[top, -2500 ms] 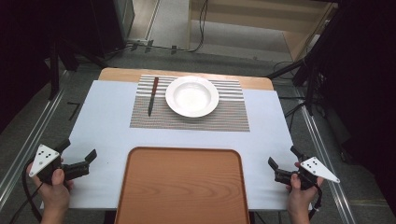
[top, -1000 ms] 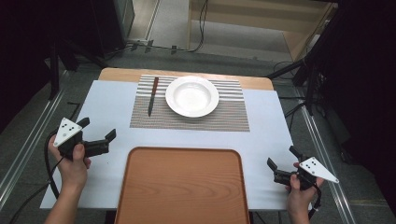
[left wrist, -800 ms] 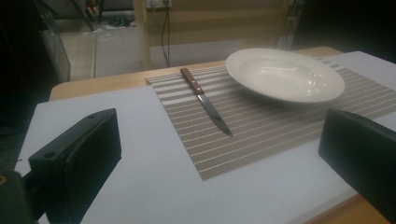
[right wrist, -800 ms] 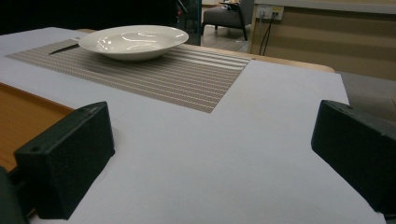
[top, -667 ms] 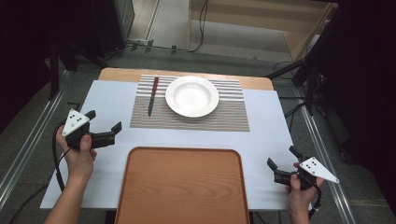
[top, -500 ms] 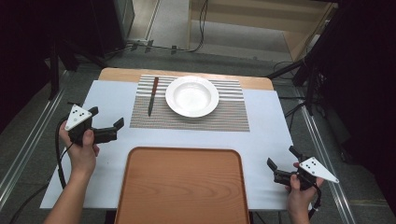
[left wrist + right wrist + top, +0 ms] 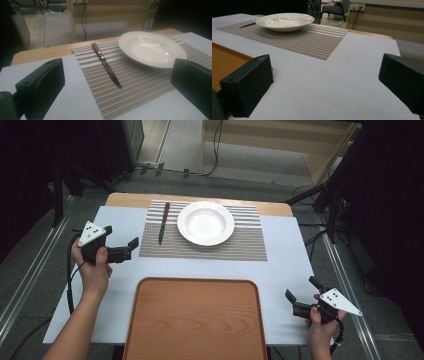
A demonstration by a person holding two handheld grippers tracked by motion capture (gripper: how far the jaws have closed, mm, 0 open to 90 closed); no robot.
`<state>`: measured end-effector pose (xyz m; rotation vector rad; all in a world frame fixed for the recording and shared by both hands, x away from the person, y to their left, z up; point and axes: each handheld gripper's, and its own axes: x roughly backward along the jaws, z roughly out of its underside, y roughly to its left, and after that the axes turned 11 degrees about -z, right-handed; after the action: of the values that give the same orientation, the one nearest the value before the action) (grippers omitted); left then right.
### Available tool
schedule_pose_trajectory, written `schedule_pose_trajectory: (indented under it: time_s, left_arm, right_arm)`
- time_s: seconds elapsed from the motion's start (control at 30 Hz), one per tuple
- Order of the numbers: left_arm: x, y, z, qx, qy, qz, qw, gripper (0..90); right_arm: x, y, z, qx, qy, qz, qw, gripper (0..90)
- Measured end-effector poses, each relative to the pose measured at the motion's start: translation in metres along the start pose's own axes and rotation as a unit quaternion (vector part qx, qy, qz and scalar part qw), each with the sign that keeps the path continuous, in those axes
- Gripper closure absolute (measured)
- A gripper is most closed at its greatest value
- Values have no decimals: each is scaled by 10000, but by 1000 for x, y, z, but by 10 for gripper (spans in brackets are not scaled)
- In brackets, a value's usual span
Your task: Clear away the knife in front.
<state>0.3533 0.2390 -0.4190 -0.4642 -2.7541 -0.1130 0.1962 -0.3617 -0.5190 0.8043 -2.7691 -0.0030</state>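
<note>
Knife with a brown wooden handle and dark blade (image 7: pixel 163 222) lies flat on the left part of the striped grey woven placemat (image 7: pixel 240 245), blade toward the person, just beside the plate but apart from it. Going by size: the pale blue-white surface (image 7: pixel 290 260) carries everything; the rectangular brown wooden tray (image 7: pixel 195 320) sits at its near edge; the placemat lies beyond it; the round white deep plate (image 7: pixel 205 222) rests on the placemat's middle. The left claw (image 7: pixel 131 249) hovers over the surface just left of the placemat, jaws apart, pointing toward the knife and holding nothing. The right claw (image 7: pixel 299 296) stays low at the near right corner, jaws apart, empty.
</note>
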Motion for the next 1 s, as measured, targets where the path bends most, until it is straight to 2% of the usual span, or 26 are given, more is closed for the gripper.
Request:
schedule_pose_trajectory:
  time_s: [0.33,0.5,0.77,0.83,1.0]
  left_arm:
    - [-22,-5,-9,-37,105,-5,9999,0]
    - [-38,-9,-14,-6,212,54,9998,0]
    - [-60,-11,-20,60,344,-14,9994,63]
    - [-69,-11,-22,110,431,-111,9989,112]
    - [-82,-9,-27,205,572,-159,9980,137]
  right_arm:
    - [0,0,0,34,0,-24,10000,0]
    - [0,1,0,36,0,-23,10000,0]
    - [0,1,0,37,-2,-21,10000,0]
    - [0,0,0,36,-8,-19,10000,0]
    - [0,0,0,39,-4,-20,10000,0]
